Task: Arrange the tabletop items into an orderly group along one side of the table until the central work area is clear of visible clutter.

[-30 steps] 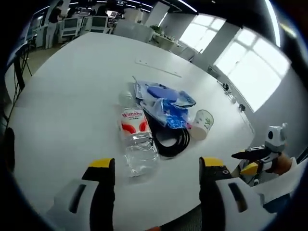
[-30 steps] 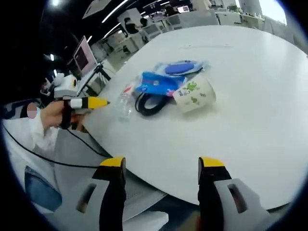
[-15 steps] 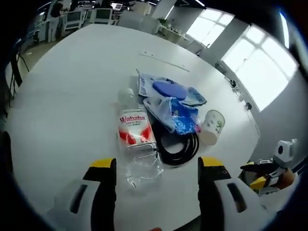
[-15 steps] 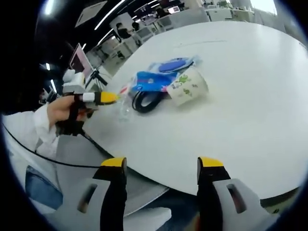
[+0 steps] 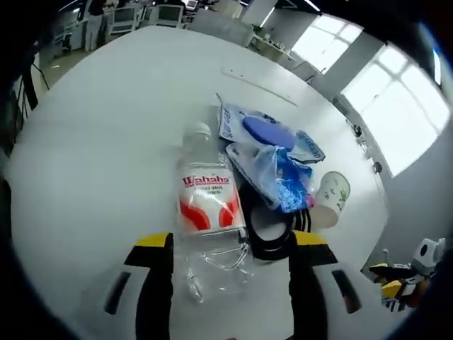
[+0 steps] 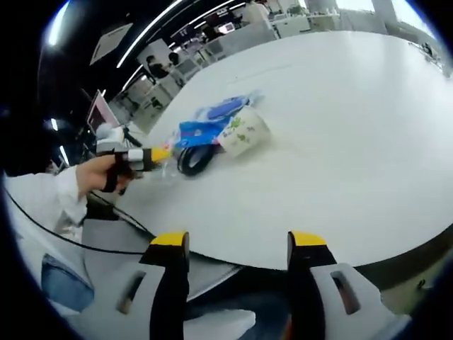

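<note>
In the left gripper view our left gripper (image 5: 230, 248) has its jaws spread apart on either side of the base end of a clear plastic water bottle (image 5: 209, 212), which lies on its side on the white round table (image 5: 92, 142) with its red-and-white label facing up and its cap end pointing away from us; we cannot tell whether the jaws touch it. Just beside the bottle lies a coiled black cable (image 5: 272, 237), partly under a blue plastic bag (image 5: 279, 173), and behind that sits a clear packet holding a round blue object (image 5: 265, 131). A paper cup (image 5: 329, 198) with a green print lies tipped over next to the bag, near the table edge. In the right gripper view our right gripper (image 6: 230, 248) hangs off the table's edge with jaws parted and nothing between them, well apart from the cluster.
</note>
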Available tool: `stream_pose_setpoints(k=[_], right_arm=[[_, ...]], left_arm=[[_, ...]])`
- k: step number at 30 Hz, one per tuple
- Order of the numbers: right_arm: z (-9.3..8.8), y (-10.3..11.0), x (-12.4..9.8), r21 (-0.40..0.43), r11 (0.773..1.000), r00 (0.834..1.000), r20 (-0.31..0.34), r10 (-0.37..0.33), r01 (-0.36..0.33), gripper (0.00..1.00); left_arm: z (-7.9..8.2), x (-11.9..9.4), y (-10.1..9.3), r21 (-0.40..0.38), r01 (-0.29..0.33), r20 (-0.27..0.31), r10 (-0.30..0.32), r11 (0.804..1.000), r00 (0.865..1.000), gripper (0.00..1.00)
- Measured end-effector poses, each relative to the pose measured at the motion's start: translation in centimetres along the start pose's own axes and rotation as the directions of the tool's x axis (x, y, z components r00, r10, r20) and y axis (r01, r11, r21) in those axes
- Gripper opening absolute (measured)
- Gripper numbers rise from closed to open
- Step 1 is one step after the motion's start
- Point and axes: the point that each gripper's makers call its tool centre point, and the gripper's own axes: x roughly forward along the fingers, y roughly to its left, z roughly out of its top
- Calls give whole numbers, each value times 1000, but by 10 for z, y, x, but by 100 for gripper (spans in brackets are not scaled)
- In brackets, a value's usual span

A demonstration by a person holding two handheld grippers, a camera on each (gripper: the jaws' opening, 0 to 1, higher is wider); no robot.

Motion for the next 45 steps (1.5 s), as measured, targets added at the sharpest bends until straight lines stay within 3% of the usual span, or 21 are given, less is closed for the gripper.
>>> stream_pose_setpoints(k=[3, 9, 11, 13, 15, 19, 26, 31, 33, 34, 39, 42, 45], right_arm=[[-7, -1, -6, 22, 1000, 1000, 1, -13, 13, 54], [-12, 1, -10, 48, 998, 1000, 3, -27, 27, 53], [-12, 3, -10, 47, 998, 1000, 2, -28, 28, 53], [-13, 4, -9, 47, 999, 1000, 0, -24, 24, 52], [-13, 7, -7, 44, 999, 1000, -5, -19, 19, 52], [-12, 10, -4, 33, 999, 1000, -11, -9, 10, 52], [-8, 12, -4, 18, 1000, 1000, -10, 2, -2, 52], [-11, 5, -8, 27, 1000, 1000, -18, -10, 11, 51], [-13, 2, -9, 31, 999, 1000, -21, -15, 15, 51], [-14, 1, -10, 32, 999, 1000, -22, -16, 17, 51], [-17, -4, -9, 40, 999, 999, -31, -25, 26, 50], [-17, -2, -8, 35, 999, 999, -36, -21, 22, 50], [-15, 1, -3, 20, 1000, 999, -45, -10, 11, 50]], left_arm=[[-2, 5, 1, -30, -1, -9, 0, 1000, 1000, 67], [9, 6, 6, -41, -18, 38, 19, 999, 999, 56], [8, 6, 13, 12, -53, 35, 53, 999, 998, 49], [6, 4, 15, 11, -72, 45, 71, 997, 996, 45], [8, 4, 16, -38, -79, 69, 81, 996, 994, 45], [7, 5, 14, -30, -110, 76, 112, 993, 991, 45], [6, 10, 9, -33, -166, 35, 167, 986, 985, 51], [6, 12, 15, -13, -239, 33, 239, 971, 970, 49], [5, 11, 22, 54, -275, 34, 274, 960, 961, 44], [6, 11, 18, 18, -254, 58, 253, 967, 966, 44], [9, 9, 20, -14, -226, 91, 226, 974, 970, 42], [11, 5, 22, -108, -167, 121, 179, 980, 976, 39], [9, 1, 24, -133, -119, 124, 135, 984, 983, 38]])
